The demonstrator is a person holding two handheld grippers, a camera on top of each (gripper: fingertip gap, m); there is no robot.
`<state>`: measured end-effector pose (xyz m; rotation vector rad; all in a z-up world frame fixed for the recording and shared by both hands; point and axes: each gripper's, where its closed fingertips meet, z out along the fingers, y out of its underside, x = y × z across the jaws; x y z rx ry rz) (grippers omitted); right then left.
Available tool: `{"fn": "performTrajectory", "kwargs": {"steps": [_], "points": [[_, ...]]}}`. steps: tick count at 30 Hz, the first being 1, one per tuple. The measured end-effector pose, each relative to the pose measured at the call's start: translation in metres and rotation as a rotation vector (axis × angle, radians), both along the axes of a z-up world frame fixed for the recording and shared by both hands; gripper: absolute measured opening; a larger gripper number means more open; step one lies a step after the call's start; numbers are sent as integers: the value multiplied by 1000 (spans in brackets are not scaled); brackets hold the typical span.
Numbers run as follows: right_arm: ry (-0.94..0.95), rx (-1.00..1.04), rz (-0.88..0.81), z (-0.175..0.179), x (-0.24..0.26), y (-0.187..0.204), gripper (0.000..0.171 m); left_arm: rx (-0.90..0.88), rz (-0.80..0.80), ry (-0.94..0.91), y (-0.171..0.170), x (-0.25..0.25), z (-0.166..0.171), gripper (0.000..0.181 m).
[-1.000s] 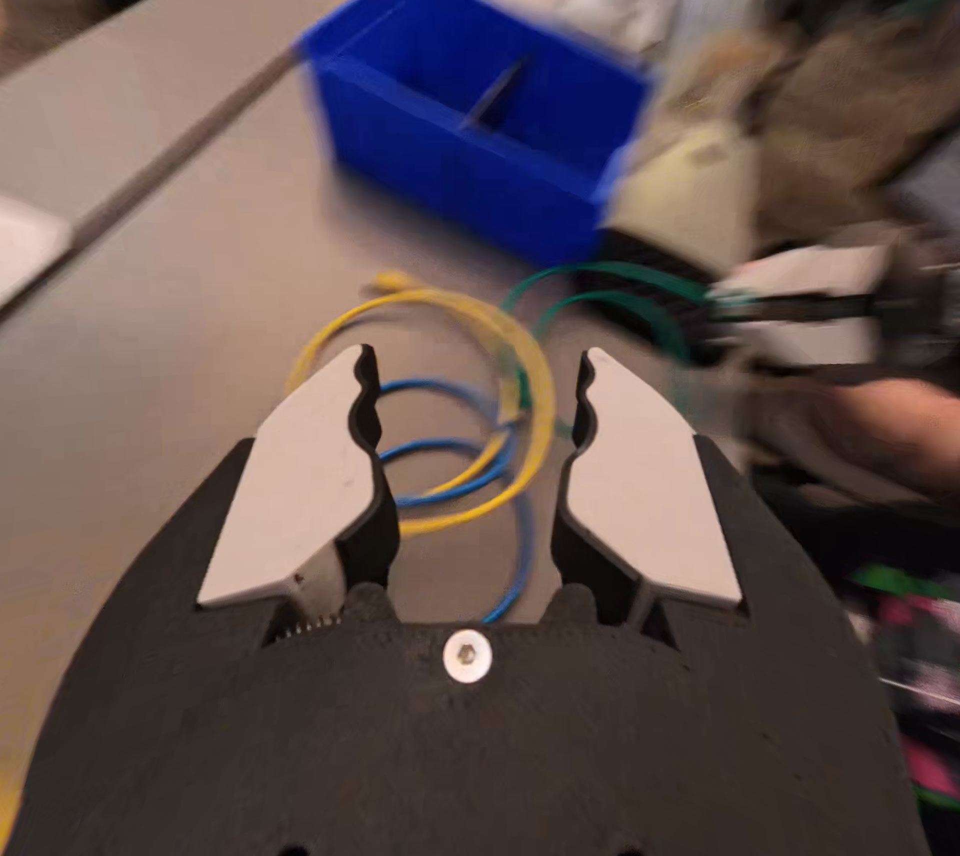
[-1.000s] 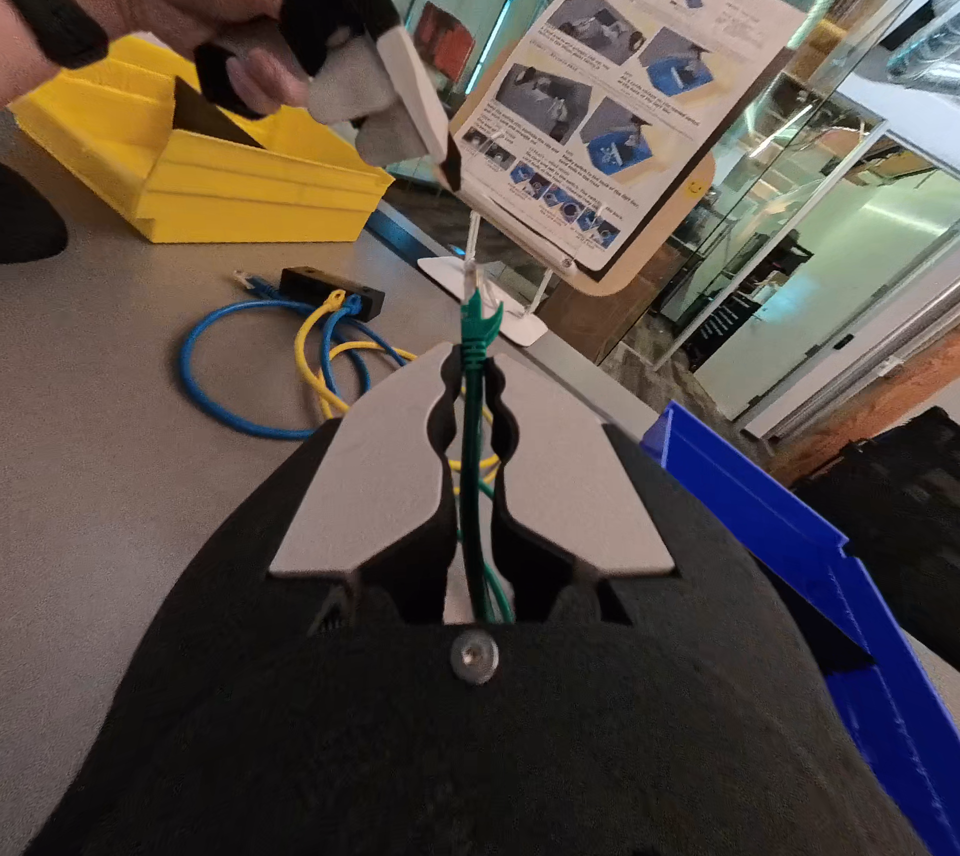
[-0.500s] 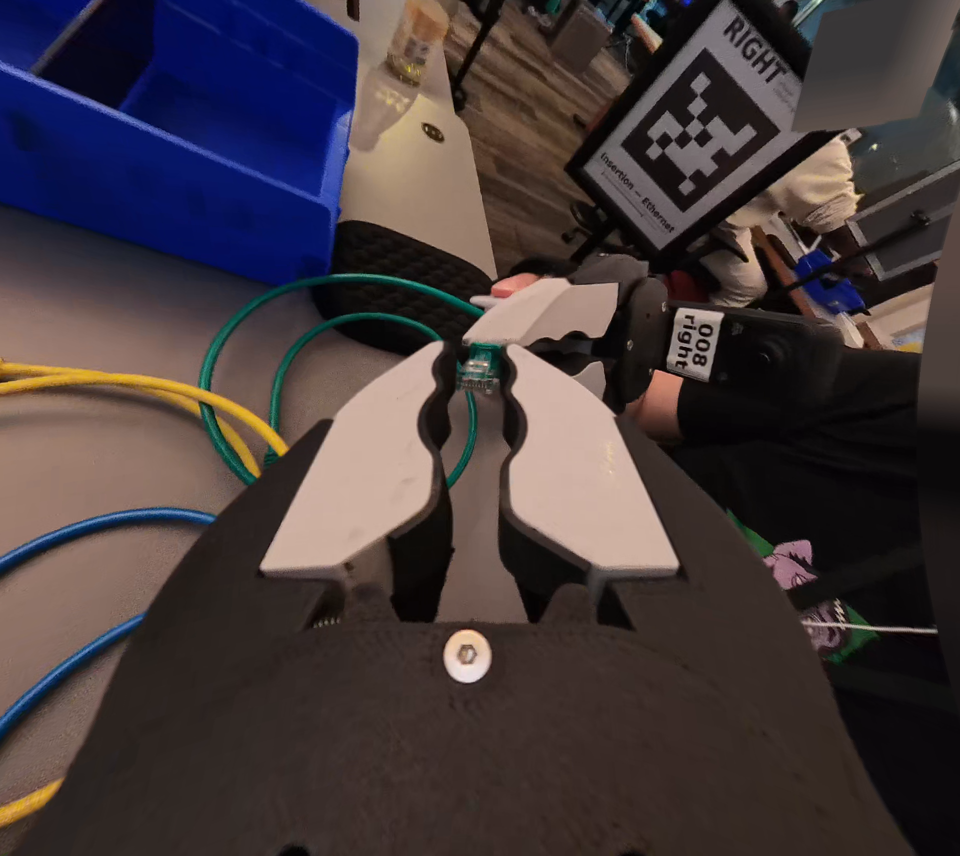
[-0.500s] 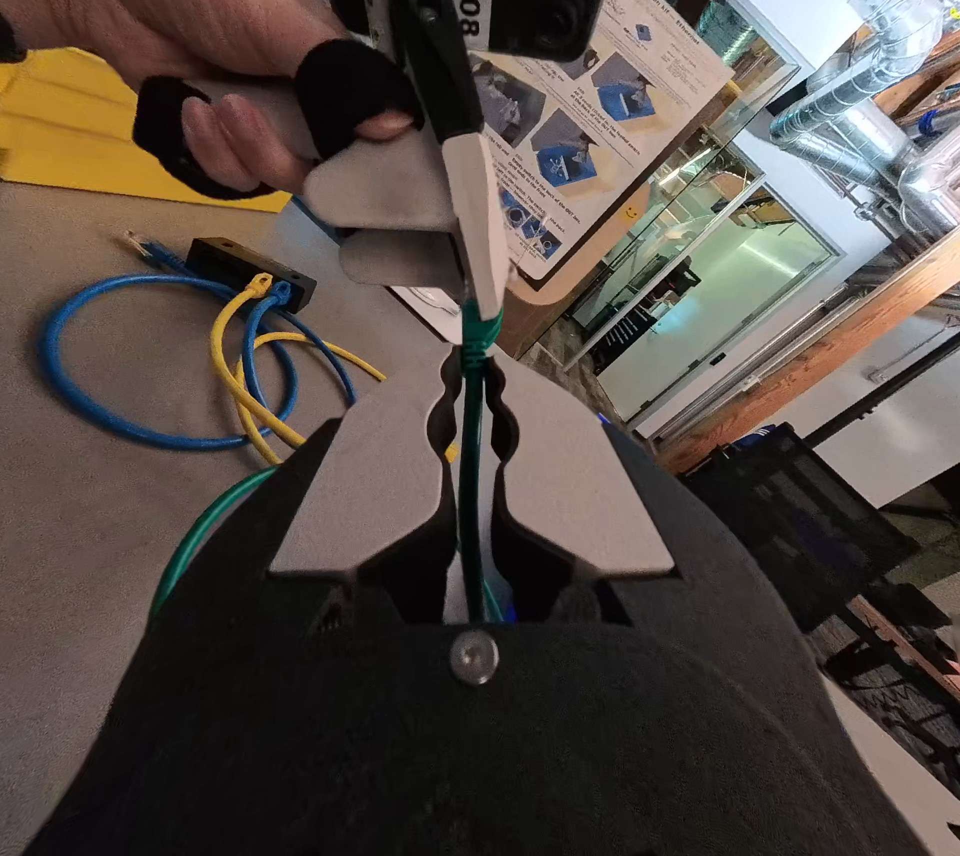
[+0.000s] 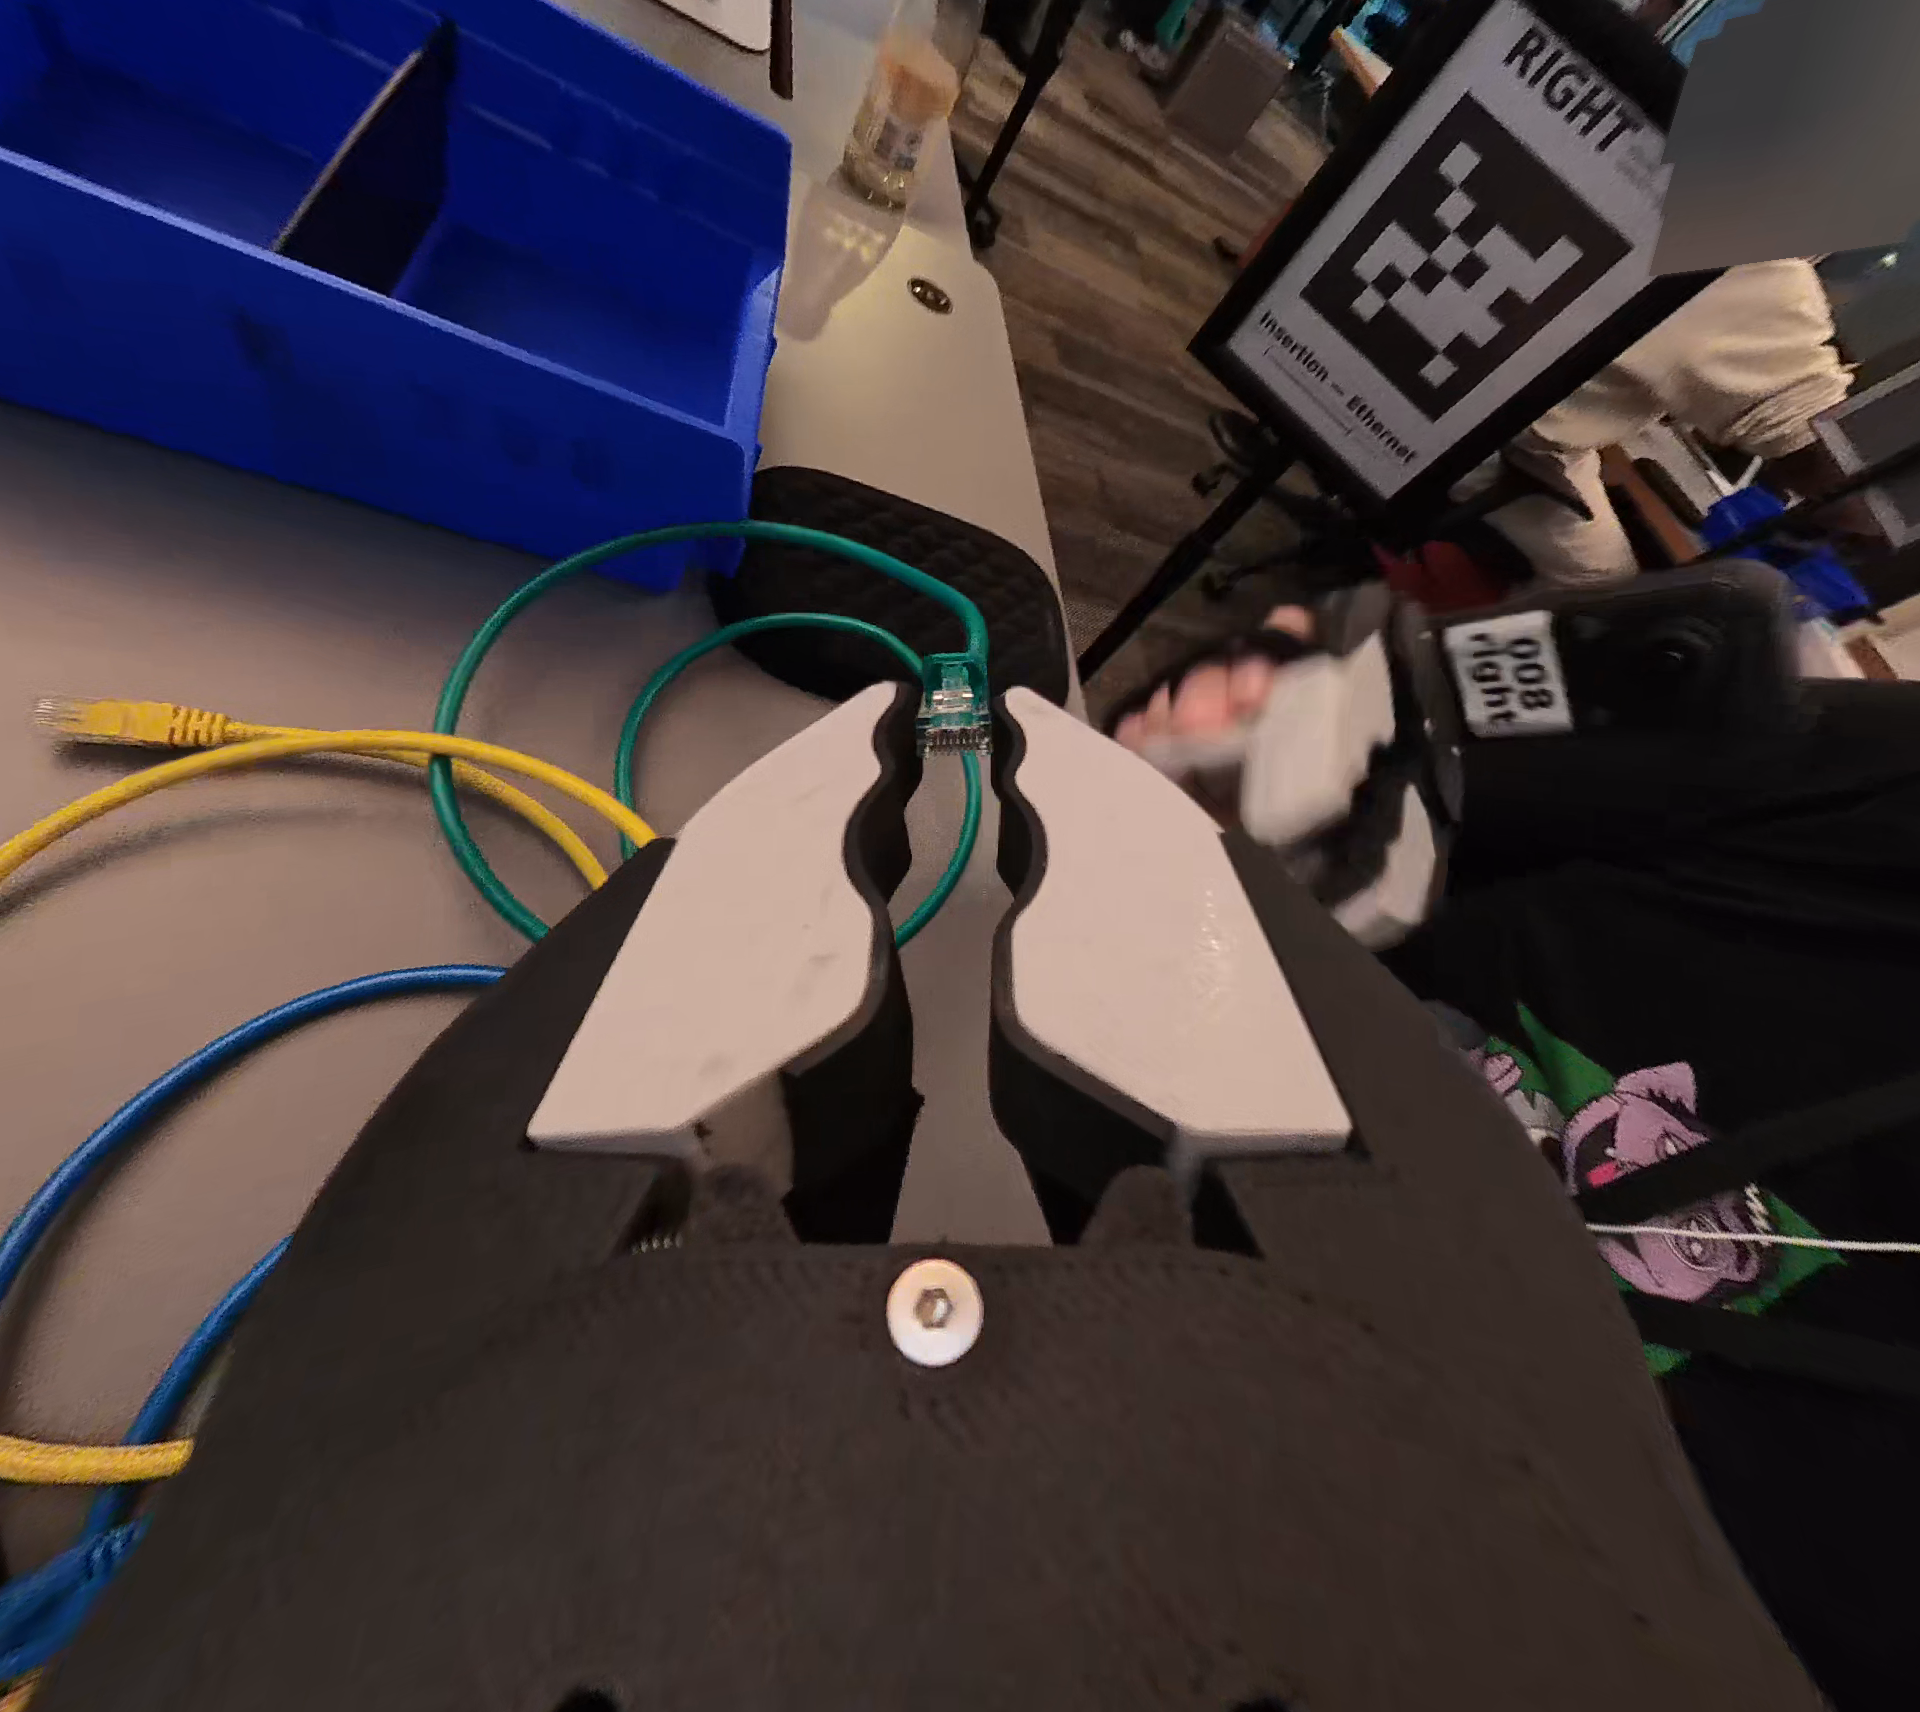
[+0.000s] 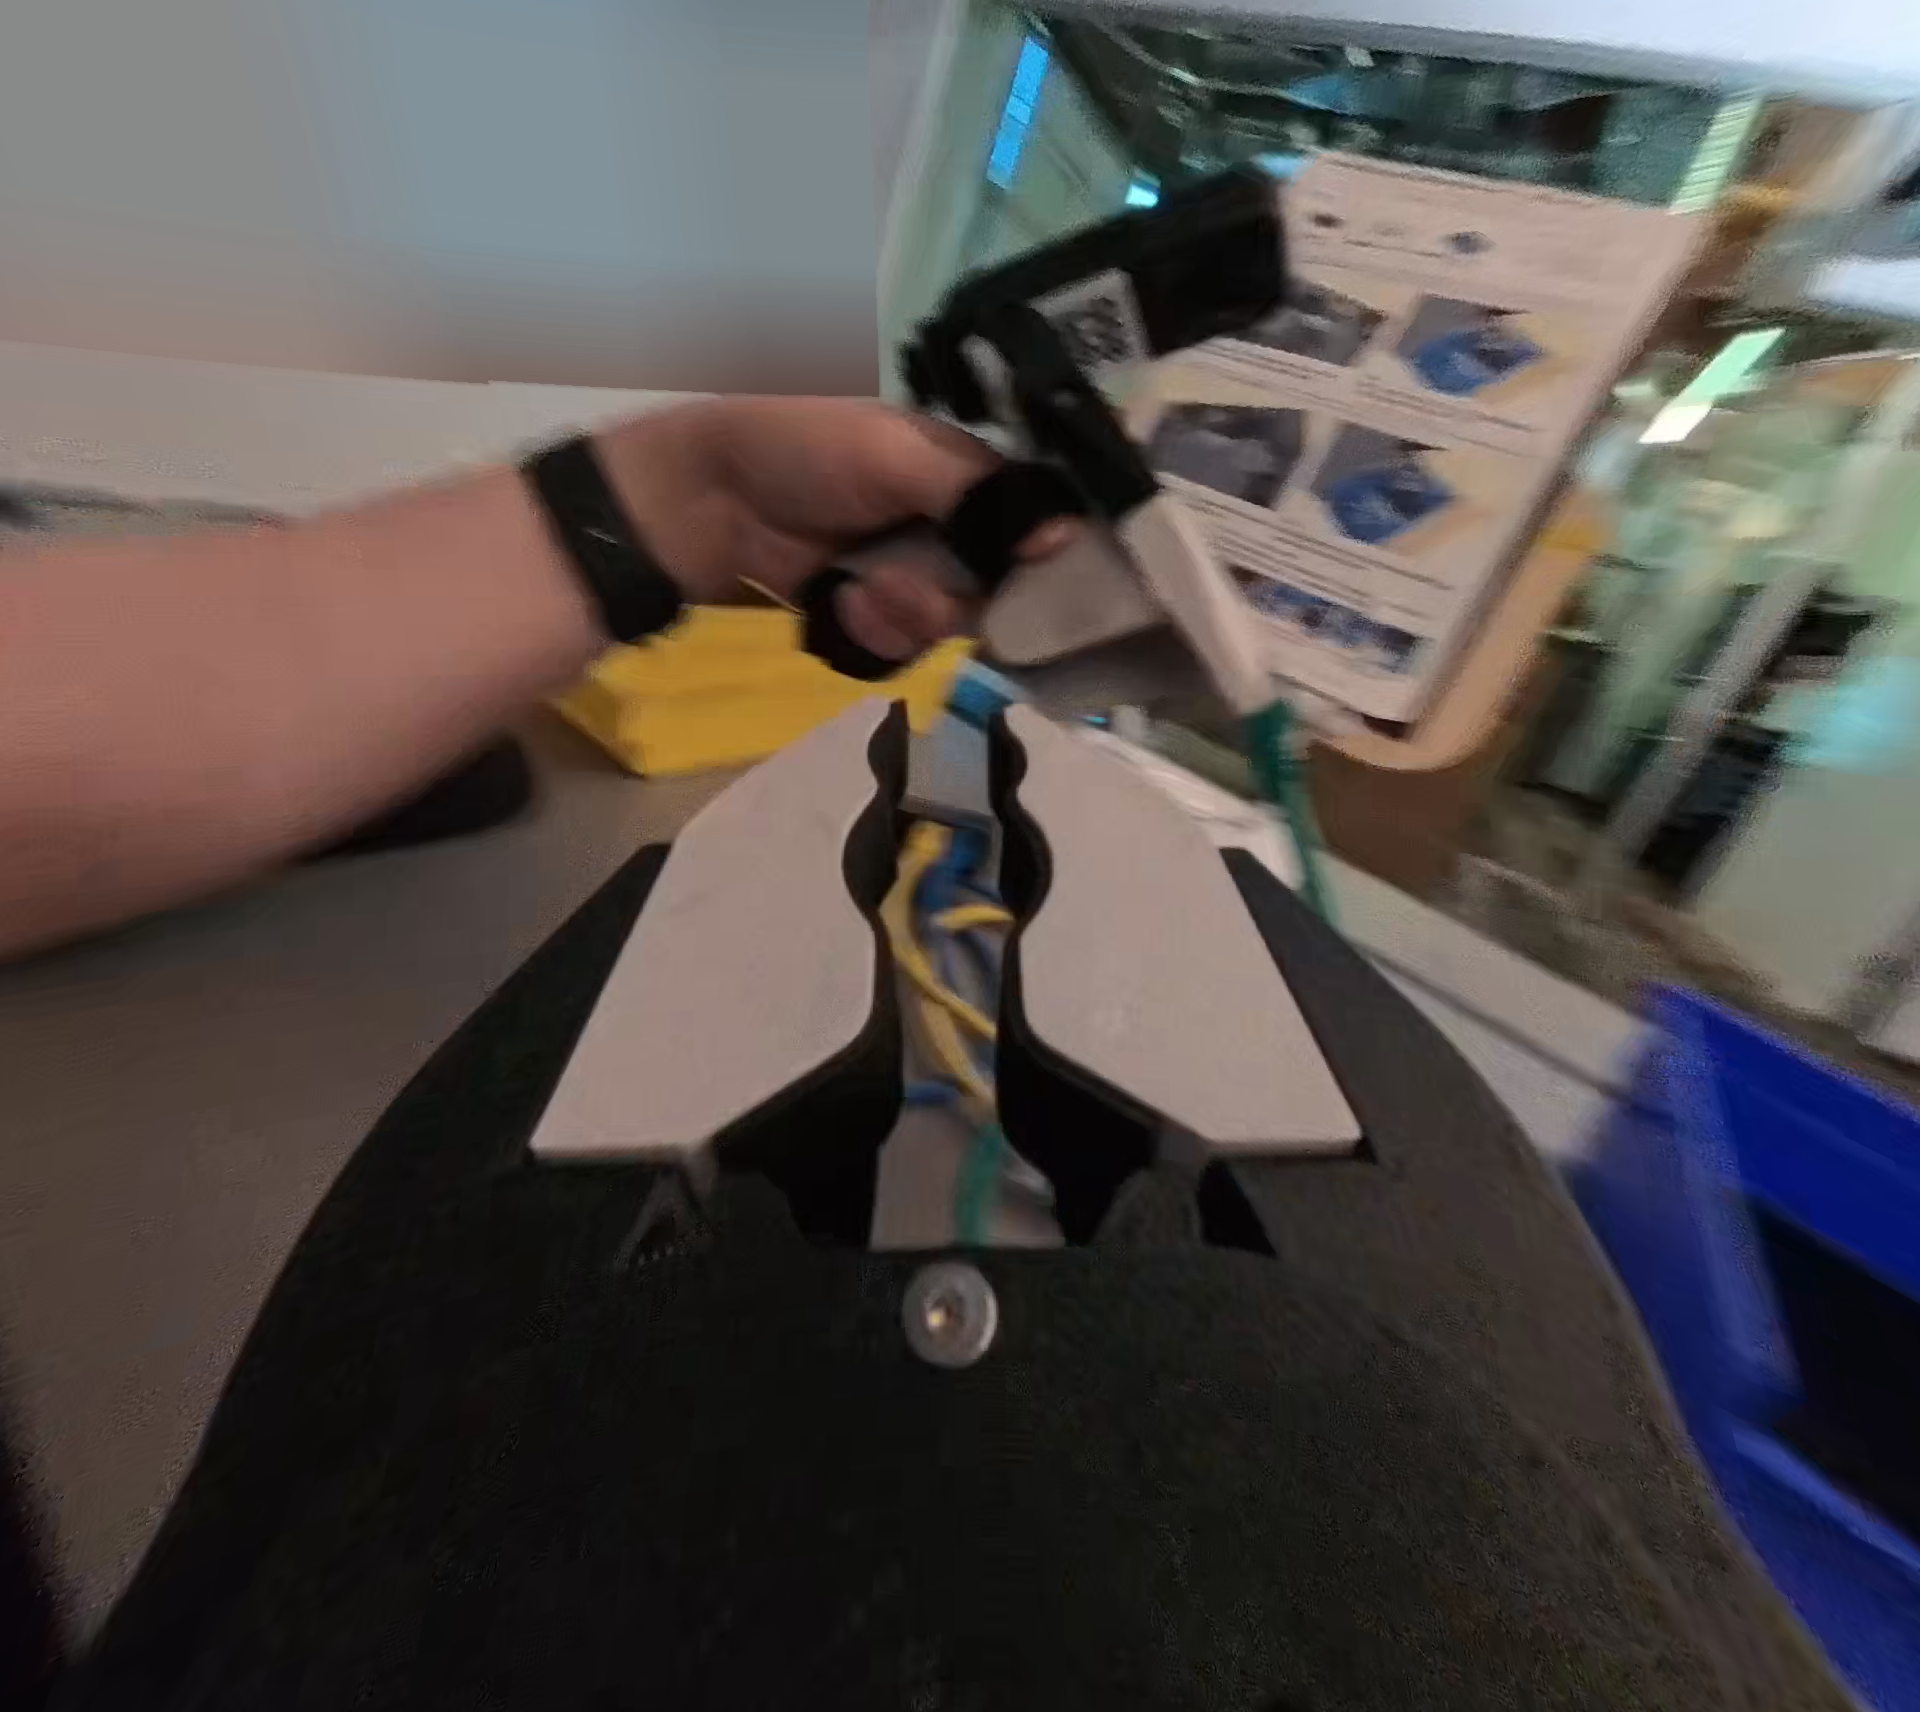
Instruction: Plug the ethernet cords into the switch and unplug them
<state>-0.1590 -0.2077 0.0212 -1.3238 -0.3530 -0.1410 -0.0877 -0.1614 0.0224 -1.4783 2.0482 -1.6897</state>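
My left tongs (image 5: 951, 732) pinch the clear plug of the green ethernet cord (image 5: 540, 644) between their tips, jaws narrowed onto it; the cord loops on the grey surface (image 5: 208, 582) beside a black pad (image 5: 894, 561) at the surface's right edge. My right tongs (image 6: 948, 732) stand slightly parted and hold nothing; they show blurred in the left view, off the edge. The blue bin (image 5: 395, 374), split by a dark divider, shows both compartments bare. A yellow bin (image 6: 707, 706) sits behind the person's hand (image 6: 790, 499); its contents are hidden. Yellow cord (image 5: 343, 743) and blue cord (image 5: 156, 1101) lie coiled on open surface to my left, the yellow plug free. The switch cannot be made out. Beyond the right edge the floor drops away, with a sign stand (image 5: 1455, 249) close by
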Motion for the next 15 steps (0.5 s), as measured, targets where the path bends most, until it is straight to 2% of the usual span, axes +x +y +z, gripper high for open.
{"fn": "performTrajectory", "kwargs": {"steps": [1, 2, 3, 4, 5, 7, 11, 15], "points": [[150, -14, 183, -3, -23, -2, 11, -8, -11, -12, 0, -3, 4, 11], [306, -66, 293, -10, -33, 4, 20, -18, -29, -26, -2, -7, 9, 12], [435, -127, 355, -18, -34, 15, 37, -28, -52, -41, -5, -11, 14, 12], [540, -161, 401, -23, -30, 26, 46, -36, -76, -54, -8, -16, 18, 12], [636, -135, 446, -20, -22, 32, 51, -43, -97, -67, -11, -21, 23, 12], [787, 0, 473, -3, 6, 38, 51, -51, -128, -96, -15, -29, 31, 11], [830, 139, 519, 24, 29, 34, 49, -7, -157, -119, -15, -40, 34, 11], [864, 88, 579, 32, 31, 35, 24, 5, -159, -144, -13, -41, 37, 11]]}}
